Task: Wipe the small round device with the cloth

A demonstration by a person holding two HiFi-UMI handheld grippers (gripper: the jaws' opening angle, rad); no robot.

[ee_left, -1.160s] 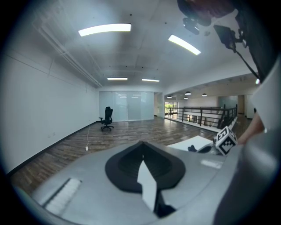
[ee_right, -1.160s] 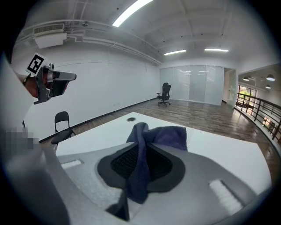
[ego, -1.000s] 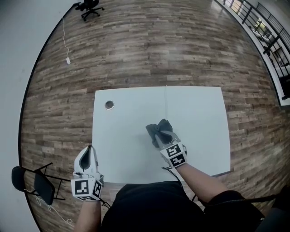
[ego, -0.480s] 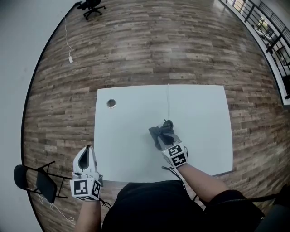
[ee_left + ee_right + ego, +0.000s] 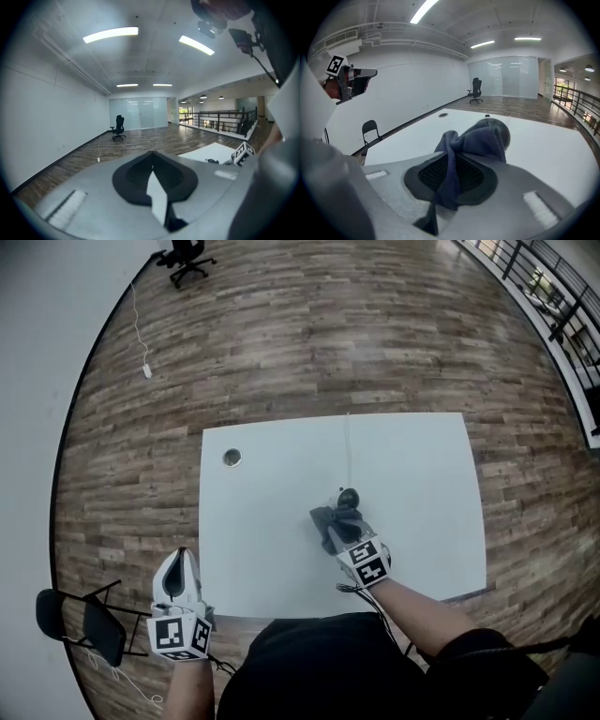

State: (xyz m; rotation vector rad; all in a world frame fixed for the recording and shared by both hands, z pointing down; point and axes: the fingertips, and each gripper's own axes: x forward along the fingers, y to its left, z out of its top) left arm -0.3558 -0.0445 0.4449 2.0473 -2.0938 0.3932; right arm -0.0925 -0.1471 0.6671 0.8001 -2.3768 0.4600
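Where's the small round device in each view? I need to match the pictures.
Head view: small round device near centre, just beyond the cloth.
Right gripper view: centre, partly behind the cloth.
Left gripper view: cannot make it out.
Shared landmark: black office chair, in all three.

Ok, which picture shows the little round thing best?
The right gripper view: the small round device sits close and big, just behind the cloth pinched in the right tool. The head view shows it only as a tiny dark dot. The left gripper view is too far away to make it out.
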